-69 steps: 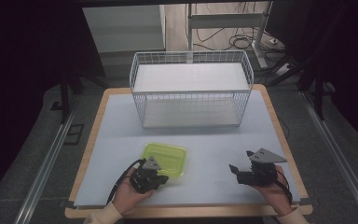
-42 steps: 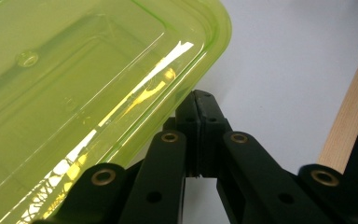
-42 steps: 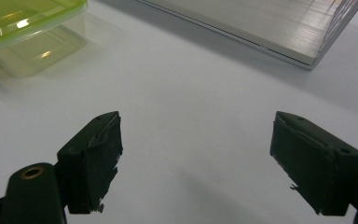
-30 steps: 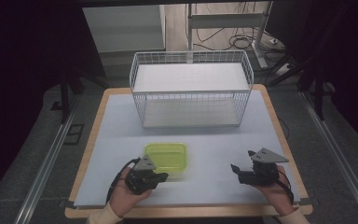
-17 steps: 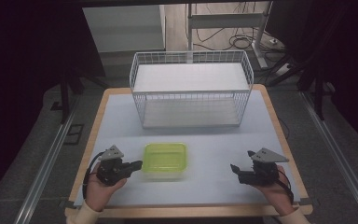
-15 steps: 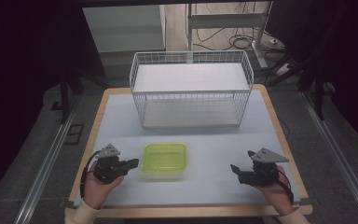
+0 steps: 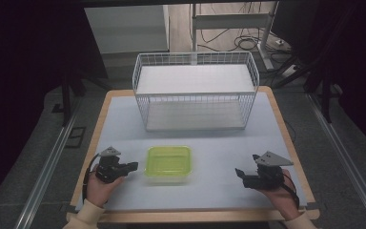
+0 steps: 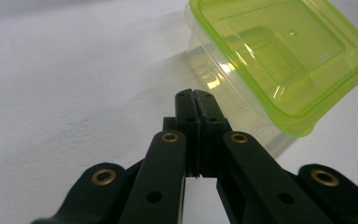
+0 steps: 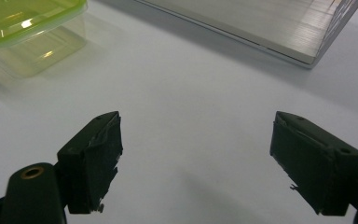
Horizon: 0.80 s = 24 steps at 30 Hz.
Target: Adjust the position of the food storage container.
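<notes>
A clear container with a lime-green lid (image 7: 168, 163) sits on the table's near middle. My left gripper (image 7: 132, 166) lies just left of it, apart from it, jaws pressed together with nothing between them. In the left gripper view the shut tips (image 8: 195, 95) point at the container (image 8: 279, 60), whose near wall stands just beyond them. My right gripper (image 7: 238, 172) rests on the table to the container's right, well apart from it. Its jaws stand wide open over bare table (image 9: 196, 140), and the container (image 9: 28, 28) shows at the upper left.
A white wire basket (image 7: 195, 90) stands at the back middle of the pale blue table top (image 7: 209, 143), its corner (image 9: 303, 42) visible ahead of the right gripper. Wooden table edges run along the front and sides. Dark floor and cables lie beyond.
My left gripper has drawn back from the container's front left corner to the left, then edged right again toward its left side. The container and the right gripper have stayed put.
</notes>
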{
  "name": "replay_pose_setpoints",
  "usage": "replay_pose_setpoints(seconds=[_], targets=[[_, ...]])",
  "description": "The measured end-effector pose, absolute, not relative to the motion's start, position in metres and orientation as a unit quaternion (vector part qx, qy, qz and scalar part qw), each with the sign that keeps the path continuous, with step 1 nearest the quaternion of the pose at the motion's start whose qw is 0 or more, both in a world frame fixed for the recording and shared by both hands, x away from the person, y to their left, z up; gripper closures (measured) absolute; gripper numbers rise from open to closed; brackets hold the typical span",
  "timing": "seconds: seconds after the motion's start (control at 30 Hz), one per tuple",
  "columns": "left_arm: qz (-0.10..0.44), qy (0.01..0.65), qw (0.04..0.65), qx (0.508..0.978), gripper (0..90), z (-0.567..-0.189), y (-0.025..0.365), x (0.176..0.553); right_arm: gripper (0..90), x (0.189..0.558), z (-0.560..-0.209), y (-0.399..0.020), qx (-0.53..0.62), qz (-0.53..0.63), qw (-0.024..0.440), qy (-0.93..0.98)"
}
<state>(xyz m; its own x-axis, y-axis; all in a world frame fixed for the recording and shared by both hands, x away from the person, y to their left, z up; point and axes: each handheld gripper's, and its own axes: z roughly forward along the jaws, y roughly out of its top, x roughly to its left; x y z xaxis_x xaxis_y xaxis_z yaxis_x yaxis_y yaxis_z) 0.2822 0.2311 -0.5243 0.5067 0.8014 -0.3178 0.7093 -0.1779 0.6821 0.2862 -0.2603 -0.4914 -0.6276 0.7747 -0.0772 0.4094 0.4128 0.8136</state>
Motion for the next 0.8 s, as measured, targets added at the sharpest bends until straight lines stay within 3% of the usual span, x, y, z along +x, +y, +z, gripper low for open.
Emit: replay_pose_setpoints(seconds=[0.3,0.8], targets=[[0.025,0.488,0.414,0.768,89.5,-0.534,0.218,0.294,17.0,0.286,-0.491,-0.260,0.366,0.399,0.232,0.808],[0.022,0.478,0.411,0.776,89.6,-0.536,0.206,0.298,17.0,0.287,-0.492,-0.261,0.370,0.395,0.232,0.808]])
